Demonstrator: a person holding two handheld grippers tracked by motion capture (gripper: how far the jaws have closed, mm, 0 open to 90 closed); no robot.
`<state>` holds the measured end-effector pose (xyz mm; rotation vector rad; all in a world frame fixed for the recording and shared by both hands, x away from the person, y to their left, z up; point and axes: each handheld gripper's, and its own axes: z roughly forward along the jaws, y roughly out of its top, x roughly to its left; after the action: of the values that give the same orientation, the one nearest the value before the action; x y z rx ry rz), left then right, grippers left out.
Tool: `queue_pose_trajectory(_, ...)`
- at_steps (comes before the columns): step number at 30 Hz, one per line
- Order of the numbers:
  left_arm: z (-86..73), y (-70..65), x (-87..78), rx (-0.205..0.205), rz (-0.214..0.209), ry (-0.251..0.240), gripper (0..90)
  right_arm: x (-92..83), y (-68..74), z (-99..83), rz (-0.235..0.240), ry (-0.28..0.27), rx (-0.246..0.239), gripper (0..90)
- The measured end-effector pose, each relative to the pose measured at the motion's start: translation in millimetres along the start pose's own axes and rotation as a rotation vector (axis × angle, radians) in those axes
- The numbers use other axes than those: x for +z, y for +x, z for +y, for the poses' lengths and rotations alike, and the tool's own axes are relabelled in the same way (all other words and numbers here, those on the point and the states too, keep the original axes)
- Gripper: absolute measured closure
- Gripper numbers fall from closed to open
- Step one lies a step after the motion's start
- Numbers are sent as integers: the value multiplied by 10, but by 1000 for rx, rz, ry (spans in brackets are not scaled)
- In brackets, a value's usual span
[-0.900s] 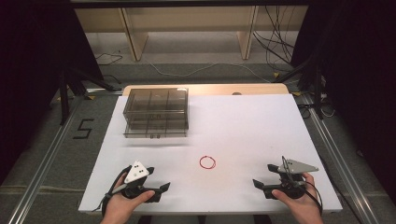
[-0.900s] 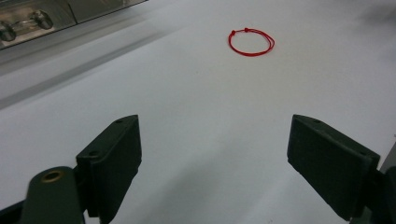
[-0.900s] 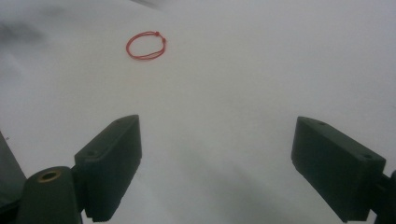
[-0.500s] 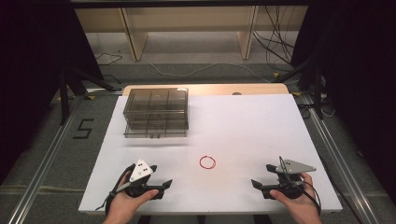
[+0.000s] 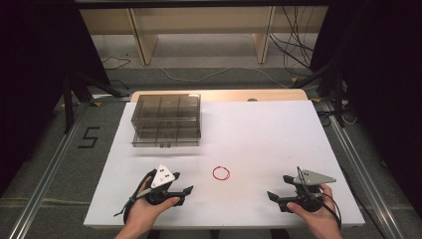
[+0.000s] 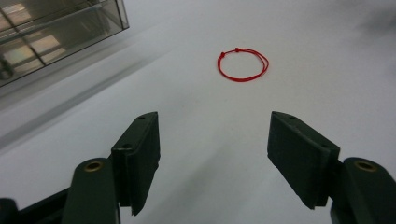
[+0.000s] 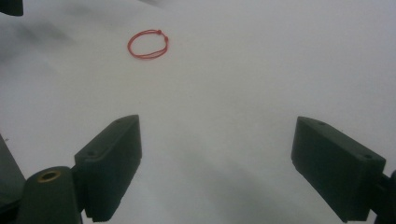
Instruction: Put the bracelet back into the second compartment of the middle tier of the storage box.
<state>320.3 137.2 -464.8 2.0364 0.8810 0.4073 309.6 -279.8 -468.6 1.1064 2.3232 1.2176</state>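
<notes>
Left hand-held gripper edged toward red string loop; both hand-held grippers wide, empty; right unmoved.

Organizer box blurred, cut off

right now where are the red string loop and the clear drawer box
red string loop (image 6: 243,64), left gripper view, on its near strand
clear drawer box (image 5: 166,119), high view, on its top panel

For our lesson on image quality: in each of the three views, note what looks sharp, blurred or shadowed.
High view: even light, dark surrounds, red loop small but clear. Left gripper view: loop sharp, clear drawer box smeared with a soft shadow below it on the white table. Right gripper view: loop fairly sharp, near black jaws soft, dim grey shadow at the top left.
</notes>
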Motion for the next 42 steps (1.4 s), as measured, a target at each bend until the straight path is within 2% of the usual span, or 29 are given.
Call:
queue_pose_trajectory(9,151,-69,191,29,-27,7,449,11,13,5,3,4,-5,170)
queue_pose_trajectory(11,224,-87,296,46,-31,14,471,13,12,5,3,4,-6,170)
queue_pose_trajectory(18,347,-111,516,51,-25,26,535,12,10,6,3,1,-5,170)
queue_pose_trajectory(20,392,-132,614,65,-29,35,544,11,10,6,5,-1,-6,170)
queue_pose_trajectory(30,496,-186,869,83,-24,46,582,10,15,7,5,-2,-9,170)
queue_pose_trajectory(42,521,-157,1065,72,-14,69,618,9,14,7,7,-4,-6,170)
